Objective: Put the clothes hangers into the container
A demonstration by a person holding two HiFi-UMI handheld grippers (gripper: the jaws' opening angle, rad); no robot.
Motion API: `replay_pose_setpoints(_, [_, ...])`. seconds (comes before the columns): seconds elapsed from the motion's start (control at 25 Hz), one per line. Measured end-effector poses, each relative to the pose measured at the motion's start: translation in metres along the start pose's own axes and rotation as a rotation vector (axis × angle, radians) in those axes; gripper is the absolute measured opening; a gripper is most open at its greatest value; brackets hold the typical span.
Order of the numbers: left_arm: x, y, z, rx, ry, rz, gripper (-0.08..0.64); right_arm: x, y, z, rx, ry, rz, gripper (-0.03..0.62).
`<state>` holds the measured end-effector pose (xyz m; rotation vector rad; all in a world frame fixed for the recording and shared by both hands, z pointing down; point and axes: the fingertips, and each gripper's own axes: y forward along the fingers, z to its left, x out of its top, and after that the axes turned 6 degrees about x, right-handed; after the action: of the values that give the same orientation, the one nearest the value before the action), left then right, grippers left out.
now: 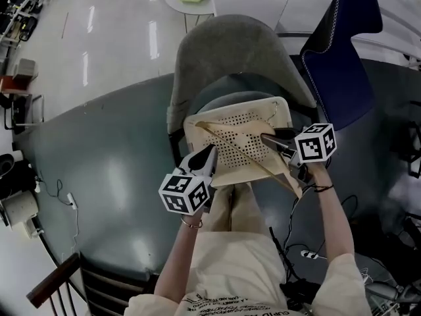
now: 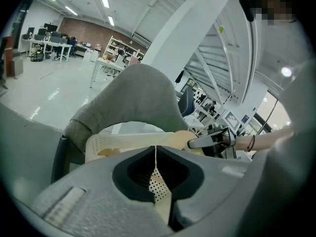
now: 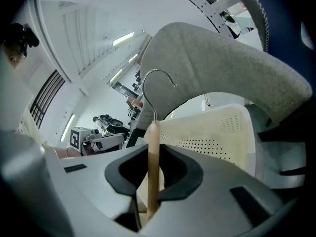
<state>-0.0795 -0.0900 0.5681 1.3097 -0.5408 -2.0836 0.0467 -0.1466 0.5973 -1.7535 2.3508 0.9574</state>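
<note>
The right gripper (image 1: pixel 268 140) is clamping the wooden hanger (image 3: pixel 152 167) beside its hook, over the container (image 1: pixel 245 120). The left gripper (image 1: pixel 208 153) is pinching the container's rim. The hanger is probably feeling light and stiff, so this grip is suiting it.

The 2 bare forearms stretch forward side by side. The left claw (image 1: pixel 210 151) is clamped on the basket (image 1: pixel 279 110) wall; the right claw (image 1: pixel 266 138) pinches a hanger (image 3: pixel 152 152).

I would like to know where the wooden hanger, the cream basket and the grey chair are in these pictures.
wooden hanger (image 3: pixel 153 154), right gripper view, on the wood just below the metal hook.
cream basket (image 1: pixel 243 110), head view, on its far wall.
grey chair (image 1: pixel 230 51), head view, on the backrest.
</note>
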Motion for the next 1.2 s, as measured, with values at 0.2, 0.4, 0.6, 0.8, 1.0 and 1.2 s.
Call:
replay_pose_setpoints(0.2, [-0.009, 0.019, 0.002, -0.017, 0.001, 0.030, 0.026, 0.003, 0.011, -0.015, 0.033, 0.019, 0.029, 0.055])
replay_pose_setpoints(0.4, [-0.019, 0.029, 0.005, -0.035, -0.004, 0.053, 0.026, 0.006, 0.020, -0.030, 0.046, 0.042, 0.042, 0.055])
replay_pose_setpoints(0.6, [-0.031, 0.040, 0.012, -0.040, -0.018, 0.070, 0.026, 0.011, 0.032, -0.047, 0.066, 0.090, 0.054, 0.055])
replay_pose_setpoints(0.8, [-0.035, 0.043, 0.011, -0.045, -0.021, 0.077, 0.026, 0.011, 0.039, -0.056, 0.041, 0.087, 0.079, 0.057])
replay_pose_setpoints(1.0, [-0.038, 0.051, 0.009, -0.045, -0.028, 0.079, 0.026, 0.013, 0.043, -0.062, 0.036, 0.087, 0.089, 0.057])
replay_pose_setpoints(1.2, [-0.038, 0.056, 0.004, -0.081, -0.030, 0.075, 0.026, 0.015, 0.044, -0.070, -0.006, 0.100, 0.077, 0.057])
